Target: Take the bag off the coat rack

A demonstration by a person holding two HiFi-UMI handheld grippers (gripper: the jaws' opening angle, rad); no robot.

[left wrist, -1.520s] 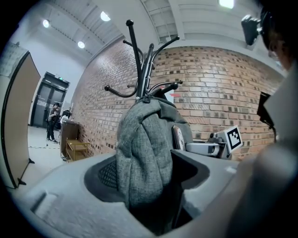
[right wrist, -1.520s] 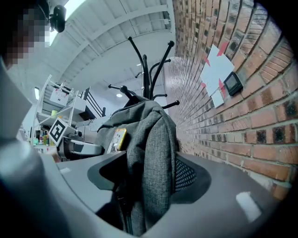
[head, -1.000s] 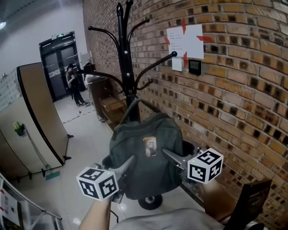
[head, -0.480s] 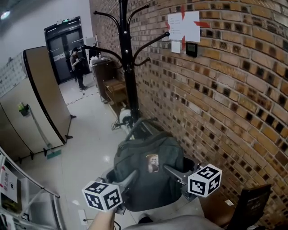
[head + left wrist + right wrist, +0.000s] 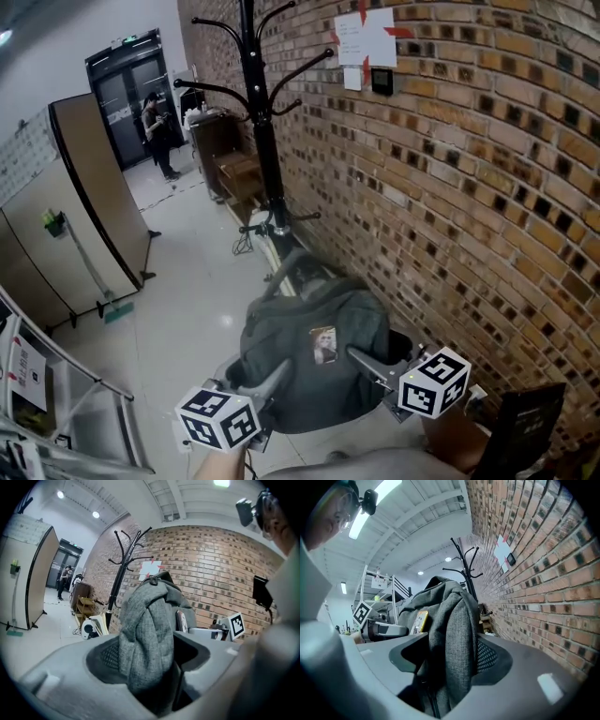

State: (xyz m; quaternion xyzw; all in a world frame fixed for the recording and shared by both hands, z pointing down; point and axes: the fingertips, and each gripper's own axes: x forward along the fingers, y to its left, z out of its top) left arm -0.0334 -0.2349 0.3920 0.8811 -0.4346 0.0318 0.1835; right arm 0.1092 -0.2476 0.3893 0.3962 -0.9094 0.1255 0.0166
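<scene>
A dark grey backpack (image 5: 314,361) with a small picture tag hangs free between my two grippers, well clear of the black coat rack (image 5: 258,112) standing further back by the brick wall. My left gripper (image 5: 272,377) is shut on a fold of the bag's left side (image 5: 147,639). Pinching the right side (image 5: 450,630) is my right gripper (image 5: 366,361), also shut. The bag's top strap (image 5: 281,272) droops toward the rack without touching any hook. In the left gripper view the rack (image 5: 123,569) shows behind the bag with bare hooks.
The brick wall (image 5: 450,187) runs along the right with a paper notice (image 5: 366,37) and a small box. A tan partition (image 5: 94,197) stands left, a wooden shelf (image 5: 230,169) behind the rack, a person (image 5: 155,131) by dark doors, a metal frame (image 5: 56,394) lower left.
The bag, held by both grippers, has come away from the rack and sits lower in view. The rack has receded toward the top of the head view. Both grips unchanged.
</scene>
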